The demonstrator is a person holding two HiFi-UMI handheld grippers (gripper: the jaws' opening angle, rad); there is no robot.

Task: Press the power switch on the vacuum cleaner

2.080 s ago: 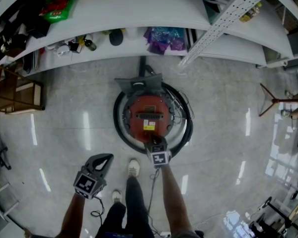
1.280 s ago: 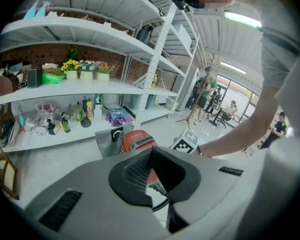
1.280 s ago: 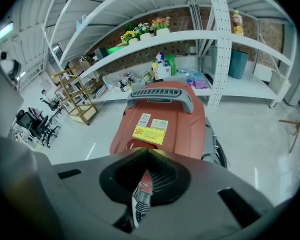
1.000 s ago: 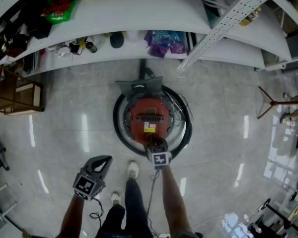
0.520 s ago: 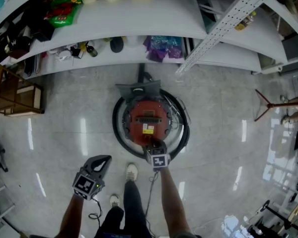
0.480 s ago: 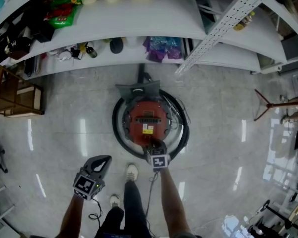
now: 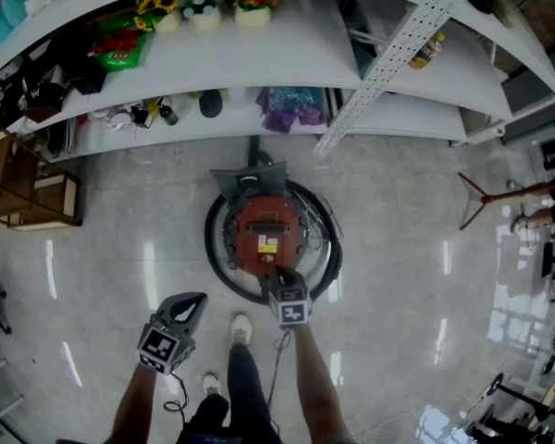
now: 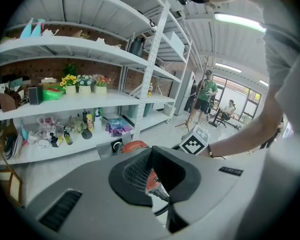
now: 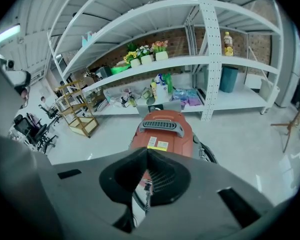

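Right gripper (image 7: pixel 279 281), fingers pressed together as a blunt poker, sits over the near edge of the red round canister vacuum cleaner (image 7: pixel 264 232) mid-floor, presumably lining up on its switch; left gripper (image 7: pixel 194 300), fingers also closed, idles near-left.

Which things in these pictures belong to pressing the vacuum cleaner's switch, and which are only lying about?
Belong to the job:
- red vacuum cleaner on the floor
- right gripper, jaws shut, over its near edge

Only lying about:
- left gripper, idle, jaws shut
- flower pots, green packet, purple bags and bottles on the shelves
- wooden rack
- tripod
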